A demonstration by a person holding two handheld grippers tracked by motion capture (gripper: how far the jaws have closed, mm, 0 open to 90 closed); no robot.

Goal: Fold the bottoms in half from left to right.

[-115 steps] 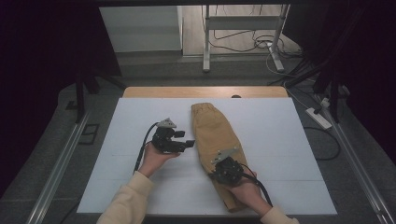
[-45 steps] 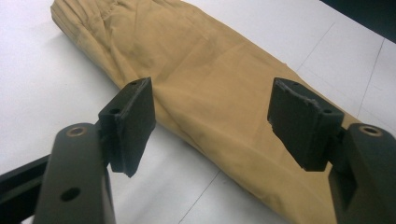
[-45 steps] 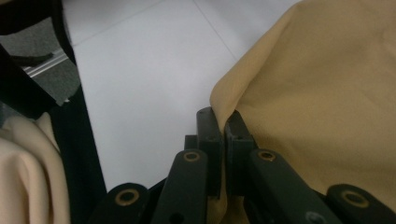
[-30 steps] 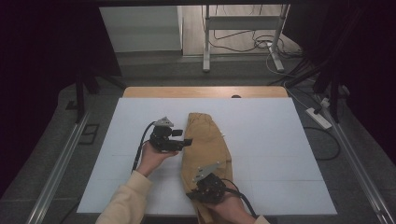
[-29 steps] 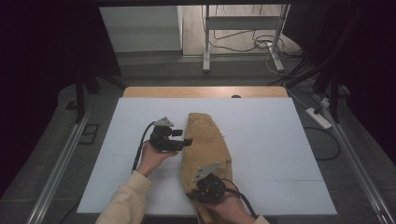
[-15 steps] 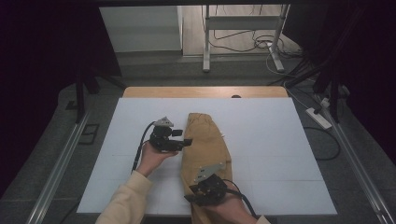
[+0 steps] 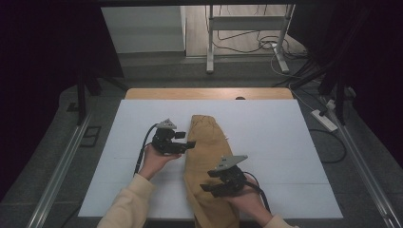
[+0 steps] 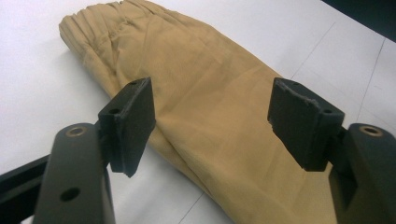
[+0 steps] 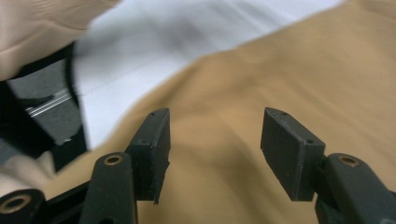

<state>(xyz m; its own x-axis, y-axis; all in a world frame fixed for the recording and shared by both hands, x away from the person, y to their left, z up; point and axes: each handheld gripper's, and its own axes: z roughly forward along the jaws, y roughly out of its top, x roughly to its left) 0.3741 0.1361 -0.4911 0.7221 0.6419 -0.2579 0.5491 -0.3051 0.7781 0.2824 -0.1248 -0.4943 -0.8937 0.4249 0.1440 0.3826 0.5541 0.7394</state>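
A pair of tan trousers (image 7: 205,142), folded lengthwise, lies on the white table cover (image 7: 275,142), waistband at the far end. My left gripper (image 7: 187,139) hovers at the trousers' left edge, pointing right, jaws open and empty. From the left gripper view, the left gripper (image 8: 215,123) spans the cloth (image 8: 210,84) without touching it. My right gripper (image 7: 206,181) is over the trousers' near part, pointing left. Its jaws have just been opening. In the right gripper view, the right gripper (image 9: 215,149) stands open above the cloth (image 9: 280,70), nothing pinched.
A wooden table edge (image 7: 209,93) shows behind the white cover. Metal rails run along both sides of the table. A power strip (image 7: 324,119) and cables lie on the floor at the right, and a stand's legs (image 7: 209,57) rise beyond.
The right gripper has opened, let go of the trousers and drawn a little right and up. The trousers' near end lies further left than at first. The left gripper has kept still.
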